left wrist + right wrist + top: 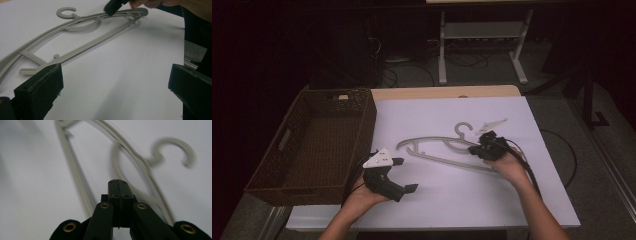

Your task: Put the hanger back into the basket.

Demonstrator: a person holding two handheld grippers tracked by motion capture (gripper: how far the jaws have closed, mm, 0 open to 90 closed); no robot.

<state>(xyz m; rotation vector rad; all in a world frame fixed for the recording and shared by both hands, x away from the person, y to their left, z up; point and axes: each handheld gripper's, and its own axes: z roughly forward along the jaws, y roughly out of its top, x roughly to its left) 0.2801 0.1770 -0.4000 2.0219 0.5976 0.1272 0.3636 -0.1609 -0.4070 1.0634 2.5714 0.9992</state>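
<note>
A grey plastic hanger (447,161) lies flat on the white table top, its hook toward the far side. My right gripper (475,149) is at the hanger's right end, shut, with its closed tips right at the upper arm. In the right gripper view the jaws (118,185) meet with nothing seen between them, and the blurred hanger (76,170) runs beneath. My left gripper (406,175) rests near the front left, open and empty, a short way from the hanger's left end. Its own view has the hanger (90,43) beyond the wide-apart jaws (115,85) and the right gripper (112,6) on the far end.
A dark wicker basket (367,125) stands at the table's left side, close to my left gripper. Black cables trail off the right edge of the table (452,200). The floor and a metal stand (482,35) lie beyond the far edge.
</note>
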